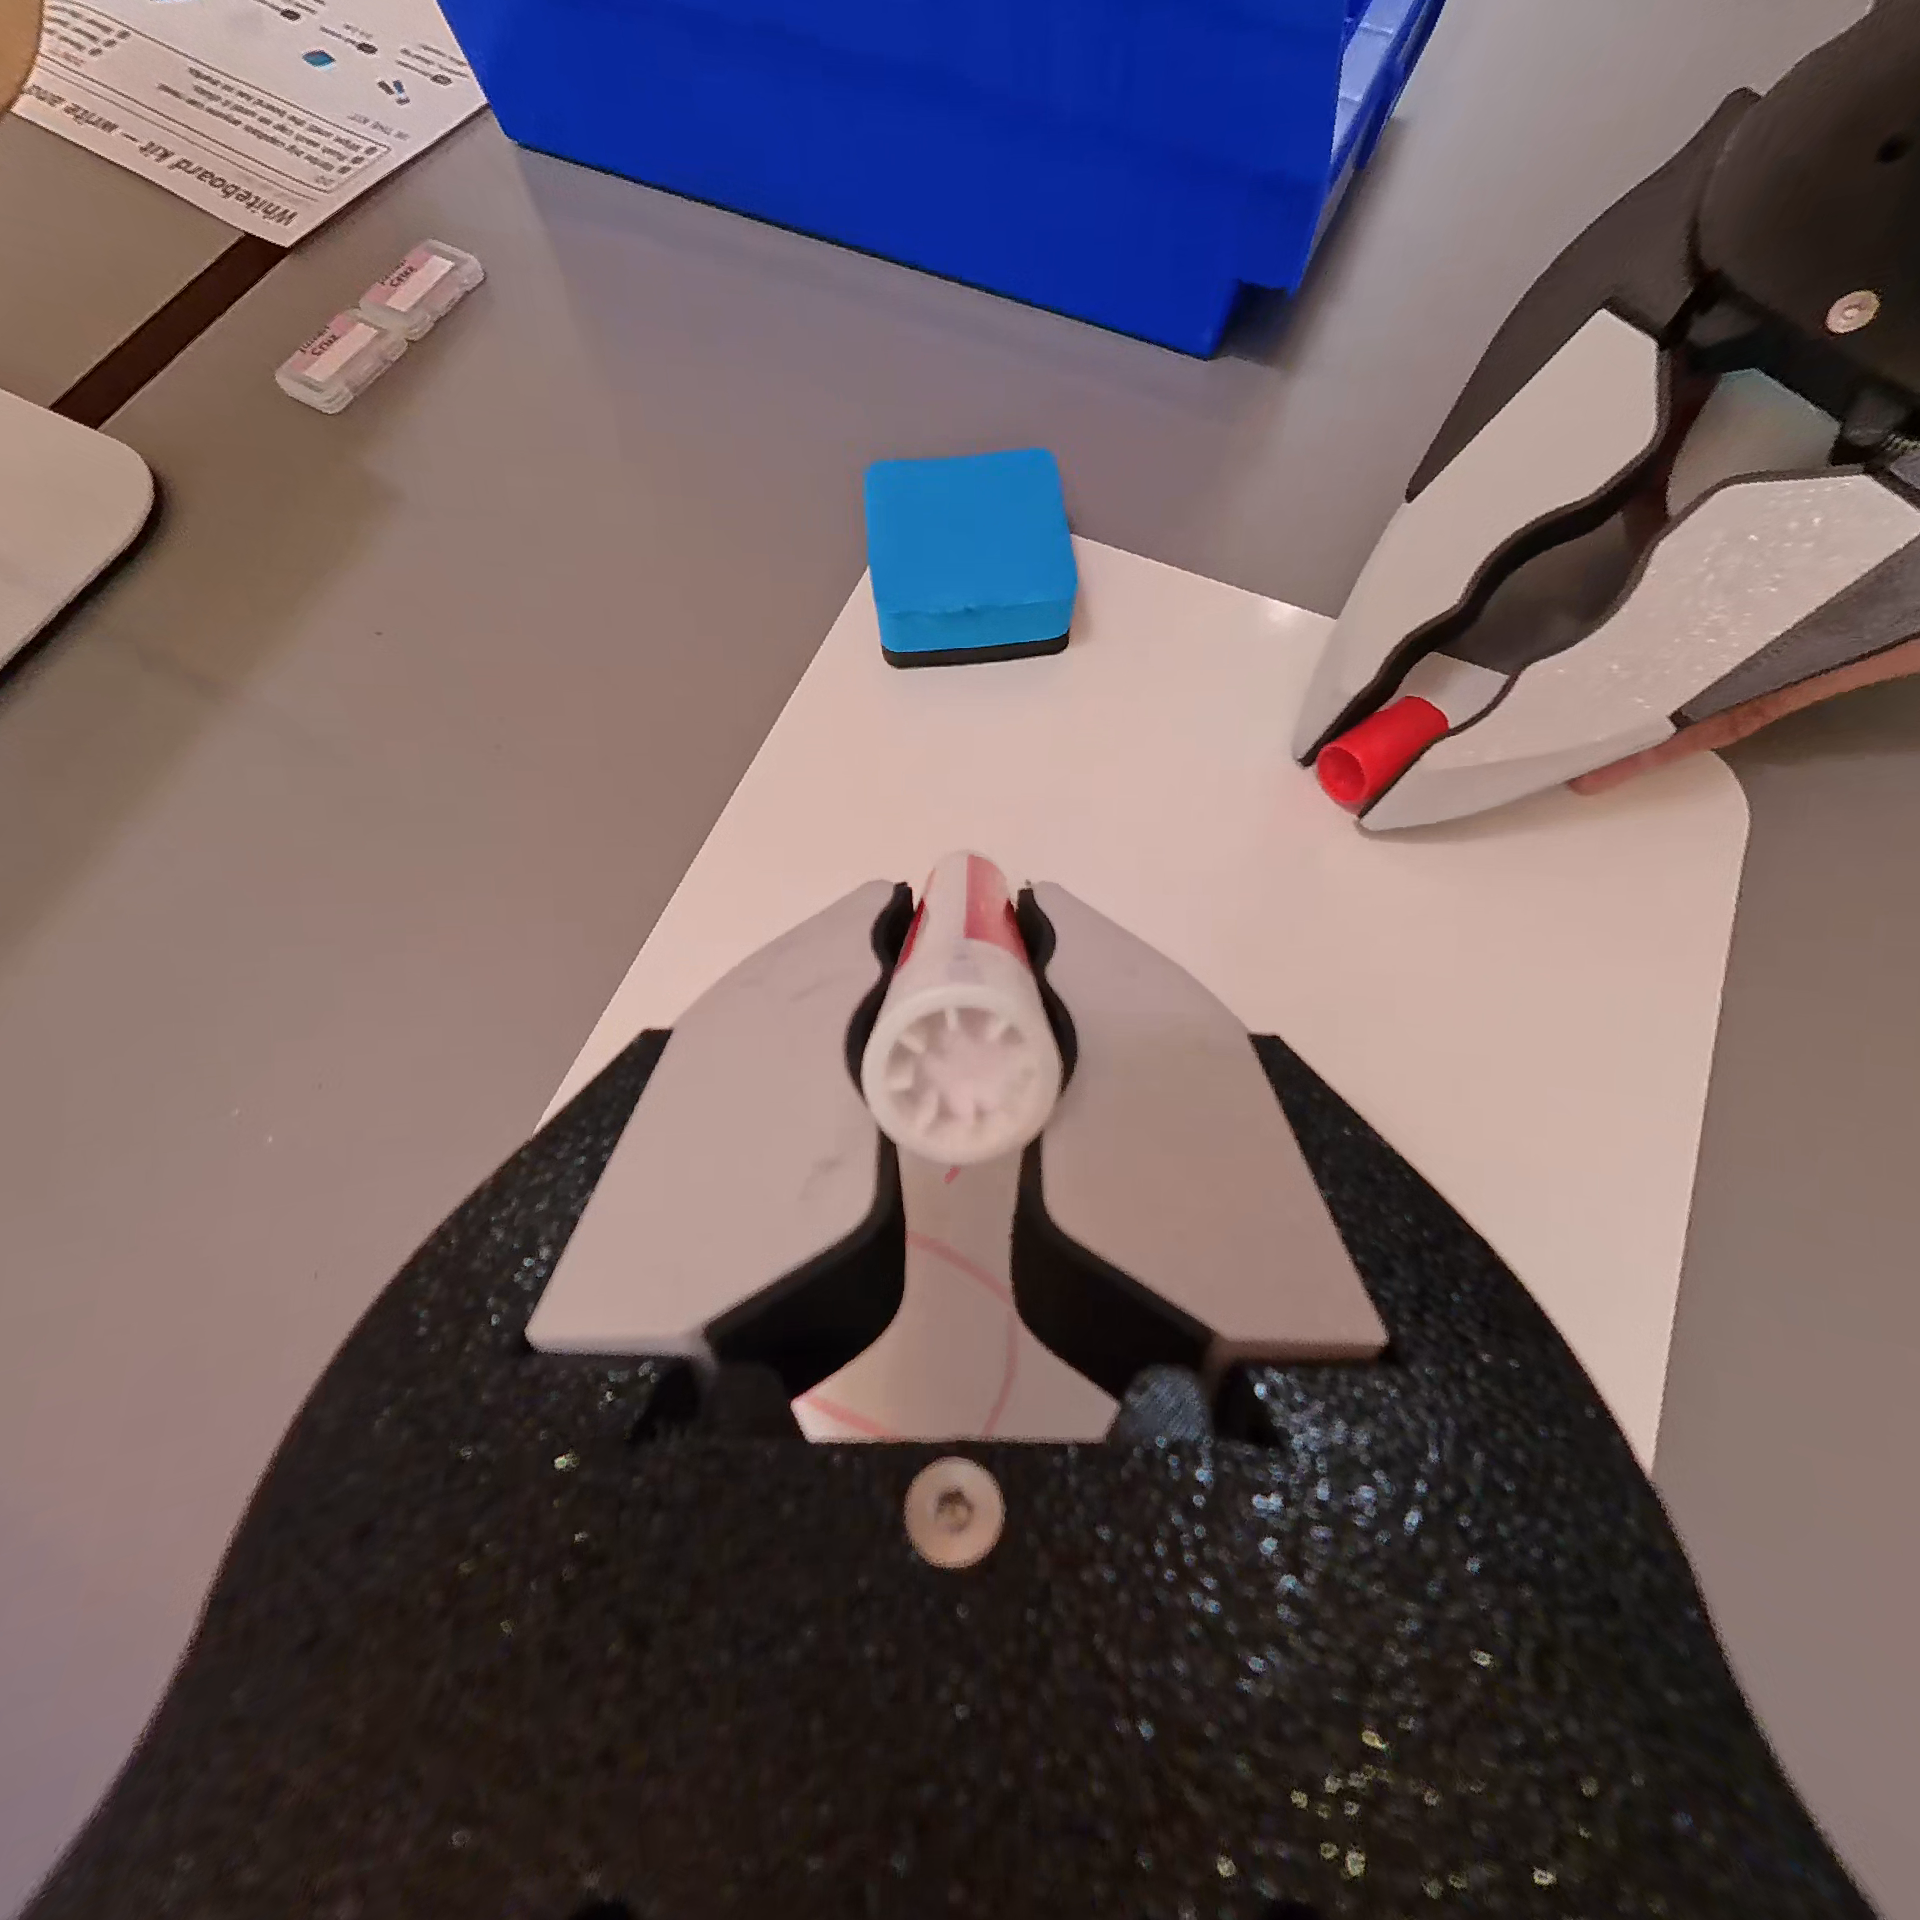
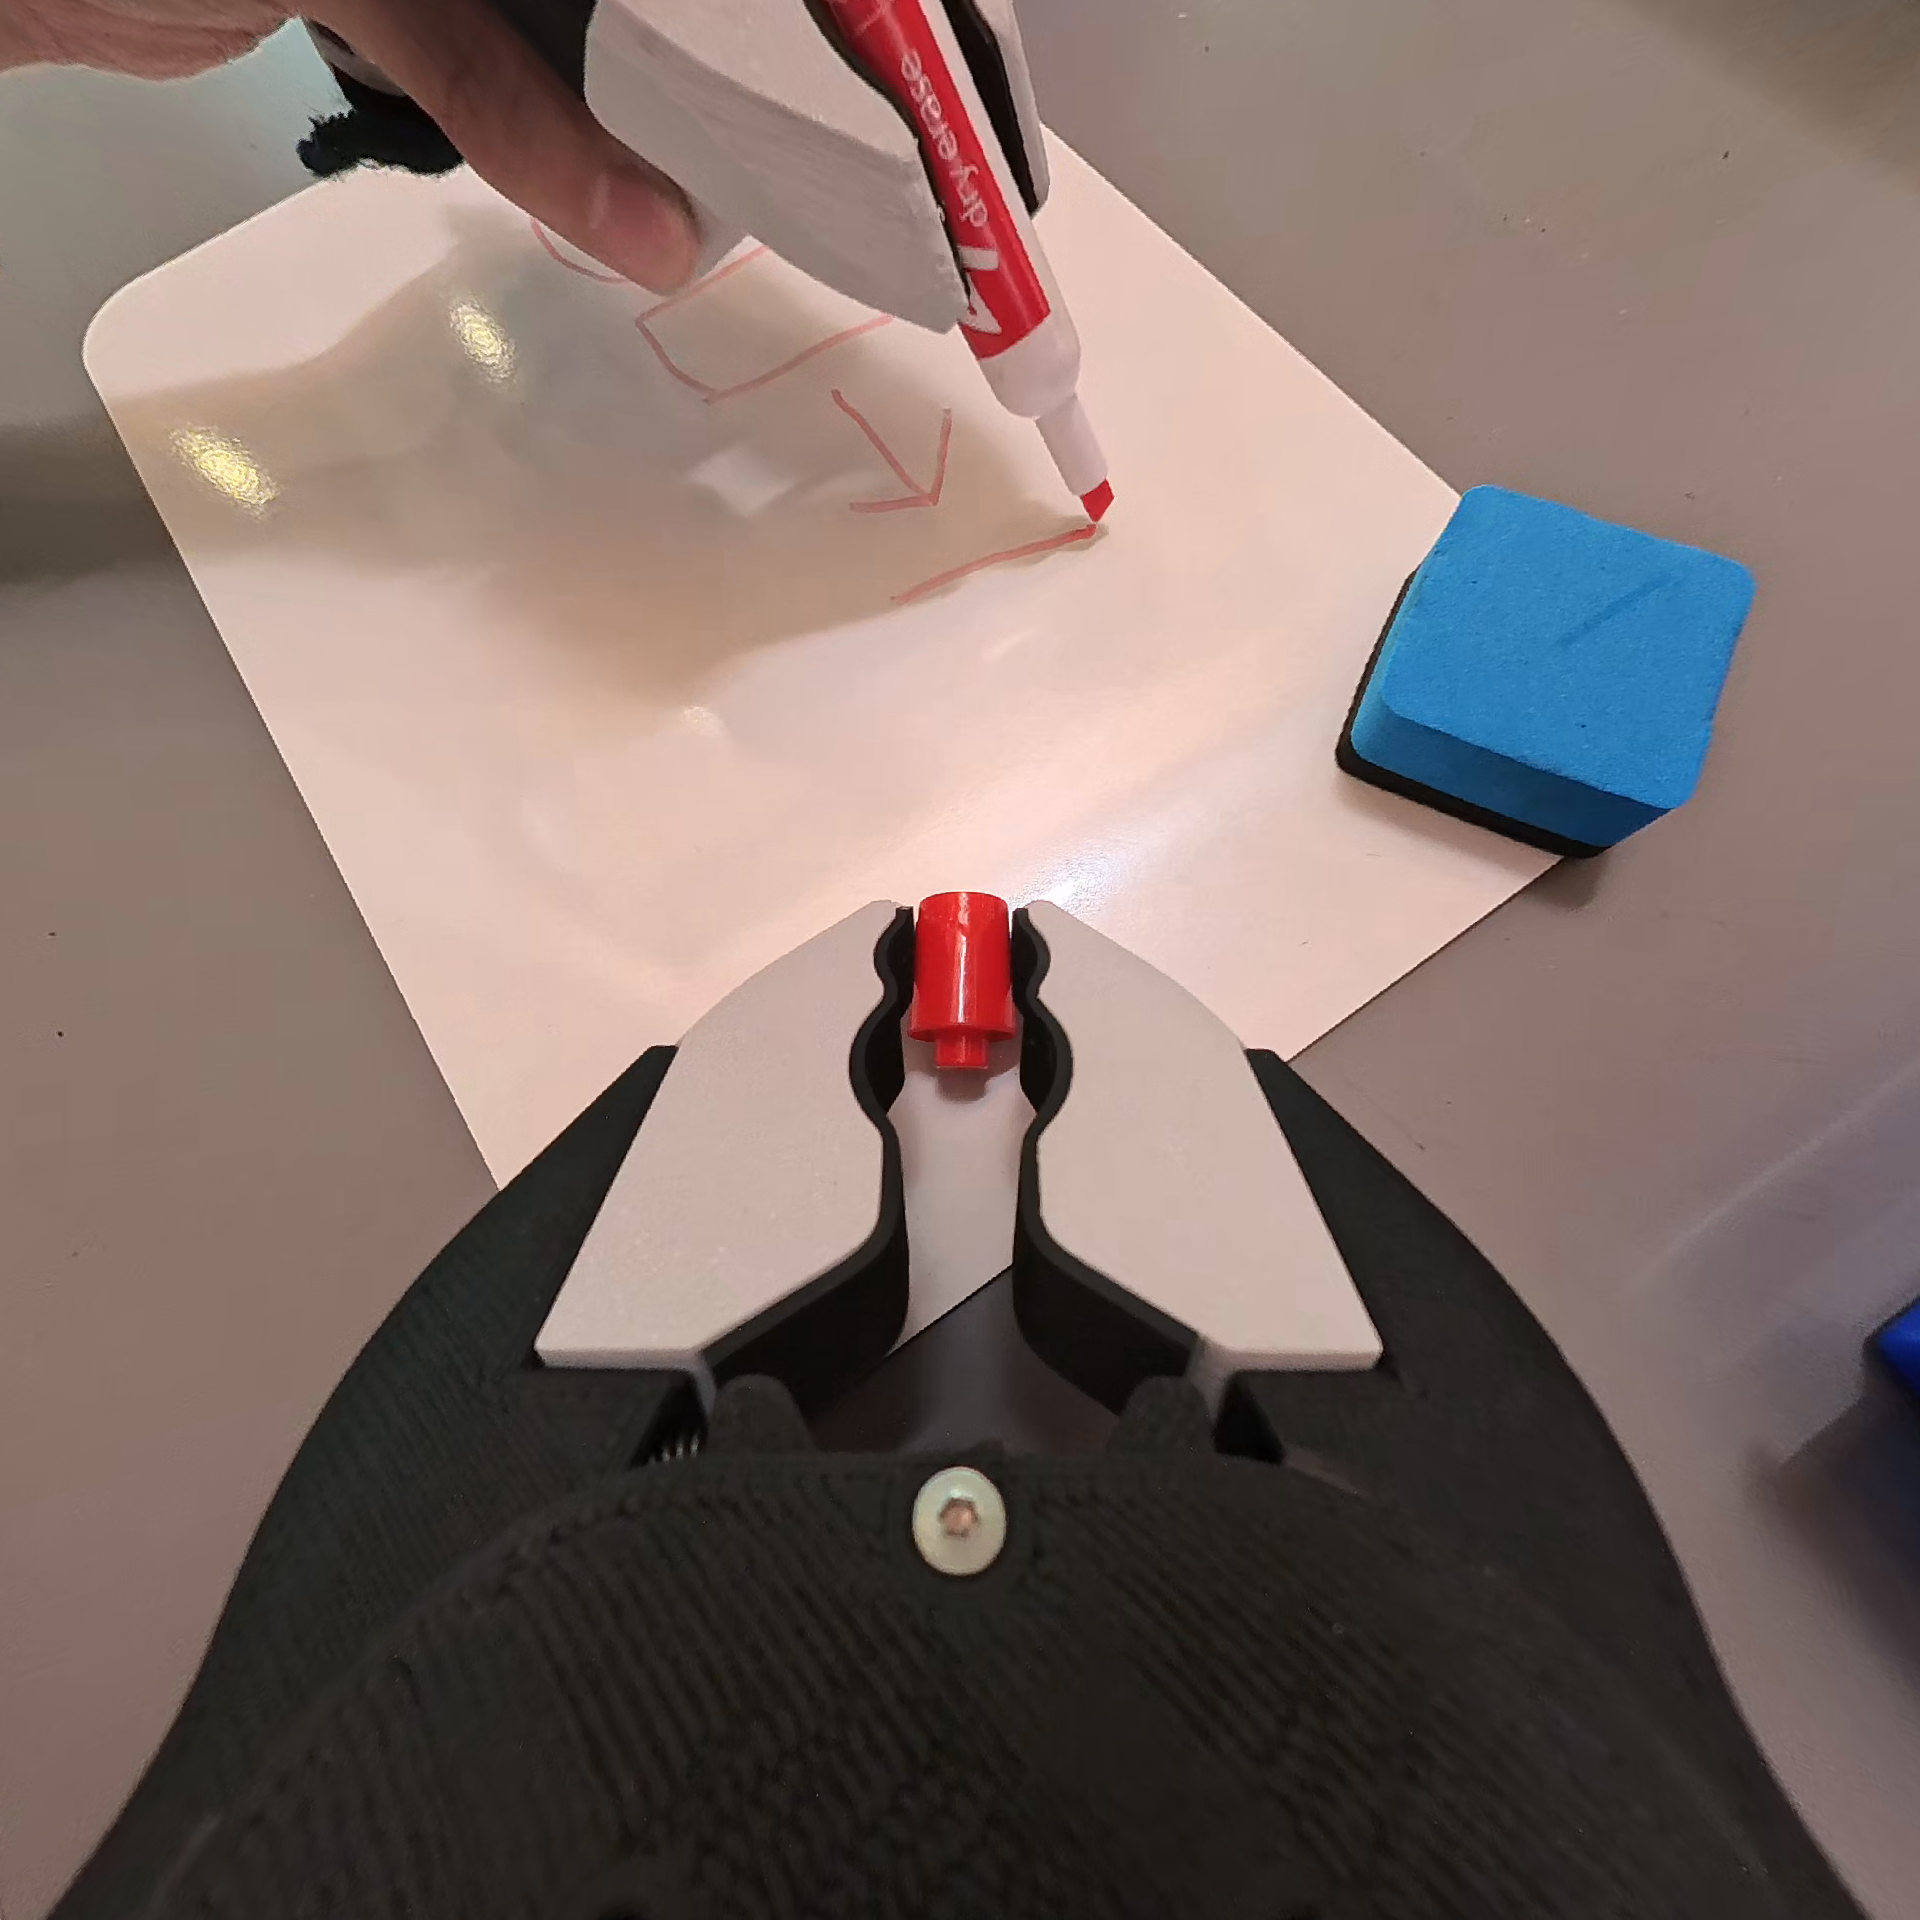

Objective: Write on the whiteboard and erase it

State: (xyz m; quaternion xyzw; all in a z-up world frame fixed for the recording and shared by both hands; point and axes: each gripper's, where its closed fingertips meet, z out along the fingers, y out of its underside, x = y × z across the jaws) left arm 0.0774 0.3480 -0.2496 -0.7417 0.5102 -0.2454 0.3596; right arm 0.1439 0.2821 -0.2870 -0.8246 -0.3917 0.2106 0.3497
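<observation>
A white whiteboard sheet (image 1: 1195, 935) (image 2: 623, 779) lies flat on the grey table. My left gripper (image 1: 961, 894) is shut on a red-and-white marker (image 1: 961, 997) (image 2: 987, 249), held steeply with its red tip (image 2: 1094, 502) at the board beside red drawn lines (image 2: 894, 457). My right gripper (image 2: 961, 914) is shut on the marker's red cap (image 2: 958, 977) (image 1: 1377, 753) and rests at the board's edge. A blue foam eraser (image 1: 966, 556) (image 2: 1538, 665) with a black base sits at the board's corner.
A blue plastic bin (image 1: 935, 135) stands behind the eraser. Two small clear cases (image 1: 379, 322) and a printed paper sheet (image 1: 229, 94) lie at the far left. A grey pad (image 1: 52, 530) sits at the left edge. A hand (image 2: 582, 177) holds the left gripper.
</observation>
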